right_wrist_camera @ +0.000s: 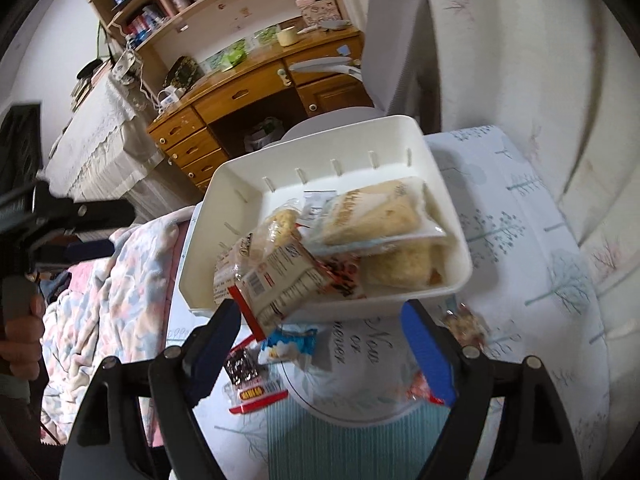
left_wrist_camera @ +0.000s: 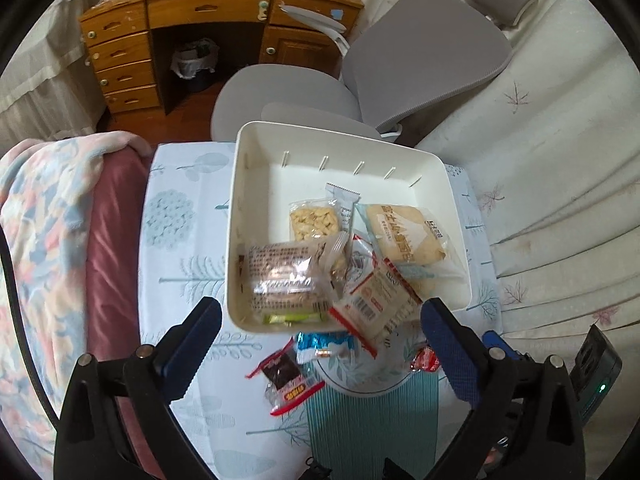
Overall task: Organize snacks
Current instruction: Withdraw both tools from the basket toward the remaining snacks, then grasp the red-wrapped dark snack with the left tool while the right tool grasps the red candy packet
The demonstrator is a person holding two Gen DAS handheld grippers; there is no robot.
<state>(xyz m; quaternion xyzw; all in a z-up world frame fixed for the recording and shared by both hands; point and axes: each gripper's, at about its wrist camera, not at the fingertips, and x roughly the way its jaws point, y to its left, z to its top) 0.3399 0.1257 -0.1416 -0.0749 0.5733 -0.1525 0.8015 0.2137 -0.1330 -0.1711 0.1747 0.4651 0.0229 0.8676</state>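
Observation:
A white bin [left_wrist_camera: 256, 184] [right_wrist_camera: 400, 136] stands on the patterned table and holds several snack packets: a nut bar [left_wrist_camera: 314, 220], a bread packet [left_wrist_camera: 404, 236] [right_wrist_camera: 372, 212] and a clear wafer packet [left_wrist_camera: 288, 276]. A white-and-red packet [left_wrist_camera: 376, 300] [right_wrist_camera: 280, 284] leans over the bin's near rim. A blue packet [left_wrist_camera: 324, 346] [right_wrist_camera: 288, 344], a dark red-edged packet [left_wrist_camera: 286, 380] [right_wrist_camera: 244, 372] and a red packet [left_wrist_camera: 426, 360] [right_wrist_camera: 424, 390] lie on the table in front. My left gripper [left_wrist_camera: 320, 356] is open above the loose packets. My right gripper [right_wrist_camera: 320, 344] is open and empty just short of the bin.
A grey office chair [left_wrist_camera: 400, 64] and a wooden desk [left_wrist_camera: 200, 16] stand beyond the table. A floral blanket [left_wrist_camera: 44, 240] lies to the left, a curtain [left_wrist_camera: 560, 160] to the right. The left gripper shows in the right wrist view [right_wrist_camera: 76, 216] at far left.

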